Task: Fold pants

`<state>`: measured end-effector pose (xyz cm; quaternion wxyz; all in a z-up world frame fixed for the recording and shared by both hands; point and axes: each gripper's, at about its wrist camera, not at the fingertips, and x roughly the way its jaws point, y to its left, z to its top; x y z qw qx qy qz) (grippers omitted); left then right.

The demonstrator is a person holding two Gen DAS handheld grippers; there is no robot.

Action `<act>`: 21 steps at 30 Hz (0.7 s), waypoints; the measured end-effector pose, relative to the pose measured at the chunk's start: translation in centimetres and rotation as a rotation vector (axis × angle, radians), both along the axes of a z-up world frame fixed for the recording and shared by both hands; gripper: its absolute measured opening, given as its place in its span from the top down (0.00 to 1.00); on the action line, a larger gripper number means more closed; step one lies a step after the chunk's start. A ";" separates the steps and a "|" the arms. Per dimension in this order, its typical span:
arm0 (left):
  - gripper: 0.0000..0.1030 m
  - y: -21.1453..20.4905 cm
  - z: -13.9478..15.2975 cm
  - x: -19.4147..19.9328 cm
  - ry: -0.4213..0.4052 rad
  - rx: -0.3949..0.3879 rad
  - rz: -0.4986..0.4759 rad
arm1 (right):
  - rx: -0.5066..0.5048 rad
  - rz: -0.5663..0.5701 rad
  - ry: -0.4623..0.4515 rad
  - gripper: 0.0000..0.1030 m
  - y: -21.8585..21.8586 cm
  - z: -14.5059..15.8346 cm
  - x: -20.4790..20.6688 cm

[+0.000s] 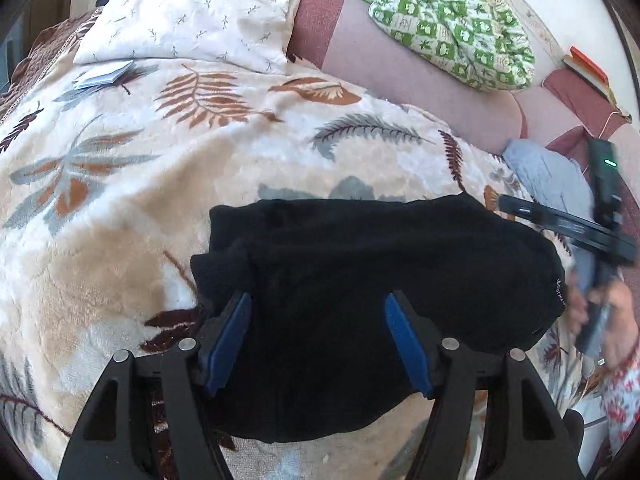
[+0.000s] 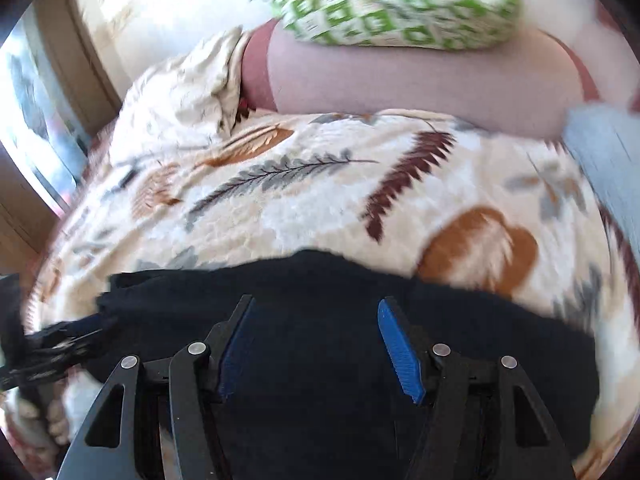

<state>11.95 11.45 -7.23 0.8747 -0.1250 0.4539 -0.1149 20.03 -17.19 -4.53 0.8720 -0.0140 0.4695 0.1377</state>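
The black pants (image 1: 360, 280) lie folded into a compact bundle on the leaf-patterned blanket (image 1: 180, 160). My left gripper (image 1: 318, 308) is open, its blue pads (image 1: 230, 340) spread above the bundle's near half, holding nothing. The right gripper shows at the right edge of the left wrist view (image 1: 592, 232), held in a hand, blurred. In the right wrist view the right gripper (image 2: 316, 312) is open over the pants (image 2: 320, 380), empty; the view is motion-blurred. The left gripper shows dimly at its left edge (image 2: 44, 348).
A white pillow (image 1: 192, 20) and a small booklet (image 1: 104, 76) lie at the far left. A green patterned quilt (image 1: 452, 20) rests on the pink bolster (image 1: 420, 92). A grey garment (image 1: 548, 176) lies at the right. A book (image 1: 588, 68) sits far right.
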 end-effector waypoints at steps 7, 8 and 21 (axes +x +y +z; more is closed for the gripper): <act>0.33 2.6 0.6 0.5 -0.057 -0.099 0.007 | -0.289 0.060 0.066 0.81 5.1 -4.7 5.7; 0.33 3.2 0.6 0.5 -0.064 -0.115 0.020 | -0.311 0.029 0.068 0.93 4.8 -4.6 6.3; 0.33 11.1 1.5 -0.6 -0.131 -0.130 0.263 | -0.012 0.315 0.117 0.29 13.6 1.5 2.5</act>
